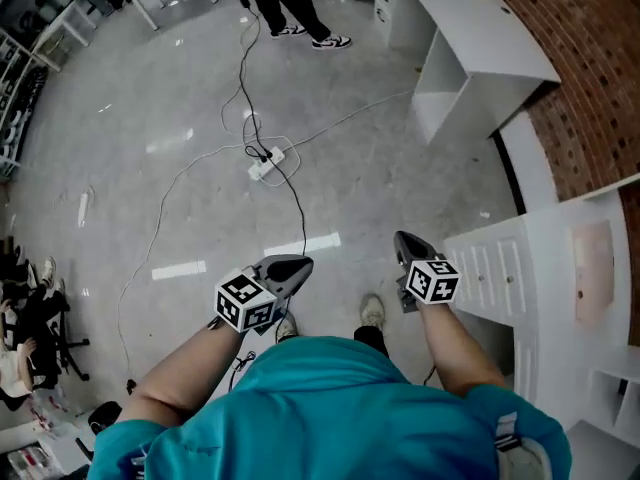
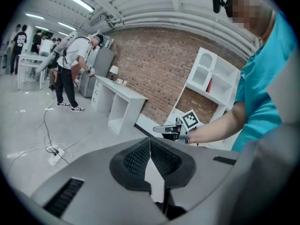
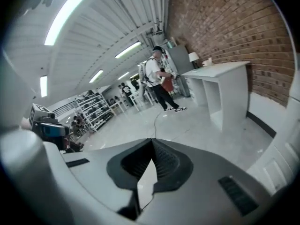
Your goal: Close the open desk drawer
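Observation:
A white desk (image 1: pixel 555 268) stands at my right against the brick wall, and its drawer fronts (image 1: pixel 495 268) face the floor space. From here I cannot tell which drawer stands open. My right gripper (image 1: pixel 405 240) hovers in the air just left of those drawer fronts, jaws shut on nothing. My left gripper (image 1: pixel 298 265) hangs over the floor further left, also shut and empty. In the left gripper view the jaws (image 2: pixel 150 142) meet, and the right gripper (image 2: pixel 171 129) shows beyond them. In the right gripper view the jaws (image 3: pixel 152 142) are closed, with drawer fronts (image 3: pixel 281 165) at lower right.
A power strip (image 1: pixel 265 163) with long cables lies on the grey floor ahead. A second white desk (image 1: pixel 480 48) stands at the far right by the brick wall (image 1: pixel 590 78). A person (image 1: pixel 295 8) stands at the far end. Shelving (image 1: pixel 15 108) lines the left.

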